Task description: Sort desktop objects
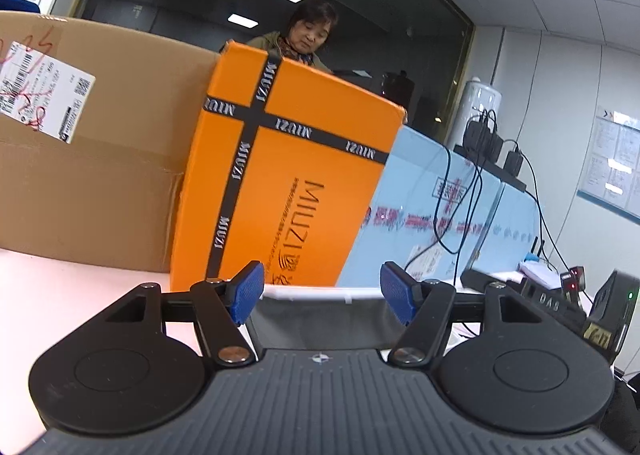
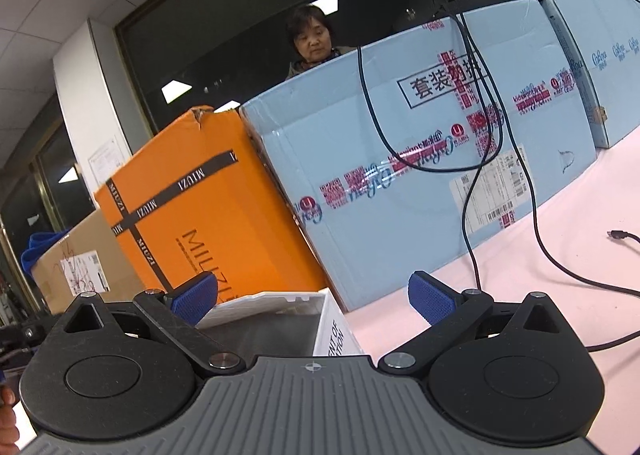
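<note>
A white open-topped bin [image 2: 332, 329] with black lettering on its side stands on the pink tabletop [image 2: 540, 275]. In the left wrist view its white far rim [image 1: 320, 292] and dim inside show between the blue pads. My left gripper [image 1: 322, 297] is open, low over the bin, nothing between its fingers. My right gripper [image 2: 312, 301] is open too, its left pad over the bin and its right pad beyond the bin's right wall. What lies in the bin is hidden.
An orange MIUZI box [image 1: 288, 183] stands just behind the bin, with a brown shipping carton [image 1: 88, 159] to its left and pale blue cartons [image 2: 420, 175] to its right. Black cables [image 2: 560, 267] trail across the table at right. A person [image 2: 312, 39] stands behind the boxes.
</note>
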Action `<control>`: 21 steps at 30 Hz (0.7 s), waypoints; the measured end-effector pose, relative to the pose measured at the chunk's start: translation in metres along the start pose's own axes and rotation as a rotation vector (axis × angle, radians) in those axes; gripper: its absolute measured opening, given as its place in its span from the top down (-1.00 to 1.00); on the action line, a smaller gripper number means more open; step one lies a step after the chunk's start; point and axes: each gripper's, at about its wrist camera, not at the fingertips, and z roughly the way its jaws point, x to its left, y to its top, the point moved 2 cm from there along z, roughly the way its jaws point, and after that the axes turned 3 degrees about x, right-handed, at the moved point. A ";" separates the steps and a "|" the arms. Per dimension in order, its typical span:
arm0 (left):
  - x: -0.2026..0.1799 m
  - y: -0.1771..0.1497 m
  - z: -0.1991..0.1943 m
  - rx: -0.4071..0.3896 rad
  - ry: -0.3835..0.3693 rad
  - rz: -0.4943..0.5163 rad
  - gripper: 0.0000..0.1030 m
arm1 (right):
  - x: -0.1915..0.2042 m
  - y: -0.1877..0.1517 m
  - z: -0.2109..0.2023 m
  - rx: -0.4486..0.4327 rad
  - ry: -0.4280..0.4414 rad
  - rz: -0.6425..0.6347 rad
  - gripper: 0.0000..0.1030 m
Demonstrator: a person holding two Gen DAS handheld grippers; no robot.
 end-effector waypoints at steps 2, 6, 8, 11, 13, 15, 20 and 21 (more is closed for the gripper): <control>0.002 -0.002 0.003 0.013 0.015 0.003 -0.20 | 0.000 -0.001 0.001 0.008 -0.005 -0.006 -1.00; 0.006 -0.006 0.012 0.045 0.039 0.006 -0.20 | 0.001 -0.003 0.002 0.037 -0.020 -0.022 -1.00; 0.007 -0.009 0.015 0.059 0.051 0.014 -0.20 | 0.001 -0.005 0.002 0.053 -0.028 -0.030 -1.00; 0.006 -0.012 0.020 0.082 0.070 0.036 -0.21 | 0.002 -0.007 0.003 0.076 -0.040 -0.043 -1.00; 0.005 -0.015 0.023 0.096 0.081 0.056 -0.22 | 0.002 -0.008 0.003 0.092 -0.048 -0.051 -1.00; 0.004 -0.018 0.026 0.108 0.088 0.074 -0.23 | 0.001 -0.009 0.007 0.107 -0.057 -0.061 -1.00; 0.004 -0.023 0.031 0.124 0.116 0.097 -0.33 | 0.000 -0.012 0.008 0.132 -0.067 -0.066 -1.00; 0.004 -0.023 0.031 0.127 0.119 0.099 -0.34 | 0.000 -0.012 0.008 0.137 -0.071 -0.068 -1.00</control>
